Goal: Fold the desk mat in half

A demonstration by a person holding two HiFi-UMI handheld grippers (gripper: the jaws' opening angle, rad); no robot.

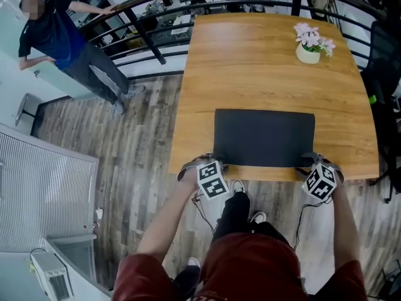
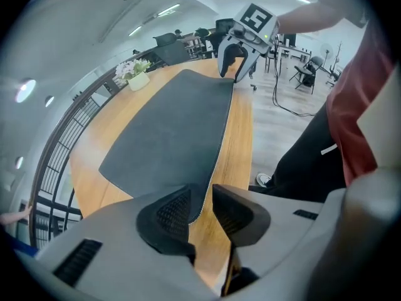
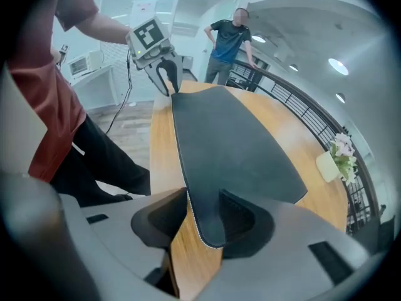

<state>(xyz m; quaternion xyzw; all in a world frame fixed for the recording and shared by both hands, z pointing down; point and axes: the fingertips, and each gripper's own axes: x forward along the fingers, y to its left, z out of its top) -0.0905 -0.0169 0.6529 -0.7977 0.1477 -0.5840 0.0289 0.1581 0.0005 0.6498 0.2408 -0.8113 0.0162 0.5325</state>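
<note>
your left gripper (image 2: 202,200) and right gripper (image 3: 204,213) each have one near corner of the desk mat (image 1: 264,137) between the fingers. i think you take one corner at each end so the mat comes up evenly. both pairs of fingers are apart and not squeezing. the mat lies on the wooden table (image 1: 250,61), right by the near edge. its long side runs left to right in front of you.

One wooden tabletop (image 1: 250,61). One dark desk mat (image 1: 263,137). One pot of pink flowers (image 1: 309,47). Two claws: the left claw (image 1: 212,163) and the right claw (image 1: 315,162). Two people: the claw holder (image 1: 250,262) and one bystander (image 1: 59,39).
</note>
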